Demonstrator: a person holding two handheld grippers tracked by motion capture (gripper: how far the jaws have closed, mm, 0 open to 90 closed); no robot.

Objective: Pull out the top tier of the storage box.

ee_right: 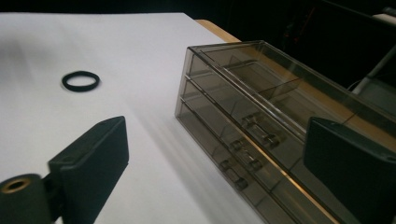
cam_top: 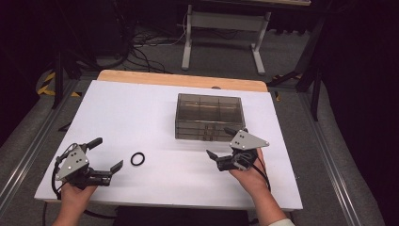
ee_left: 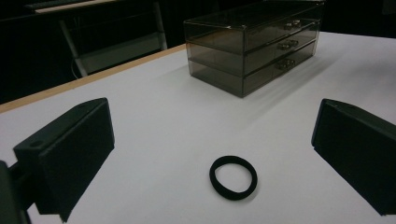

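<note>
- At the near edge, we held our left gripper (cam_top: 107,154) with jaws wide and empty, aimed at the one black hair tie (cam_top: 137,158) lying flat on the white table (cam_top: 141,113) just ahead of it.
- Our right gripper (cam_top: 220,143), jaws also wide and empty, hovered just before the drawer unit's front.
- We judged this the approach; next called for pinching one handle squarely.
- Farther back stood one smoky clear drawer unit (cam_top: 209,115), three drawers (ee_right: 243,144) stacked, all shut.

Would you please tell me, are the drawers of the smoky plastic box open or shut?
Shut: the three drawers sit flush in the box front, handles in line, none pulled out.
</note>
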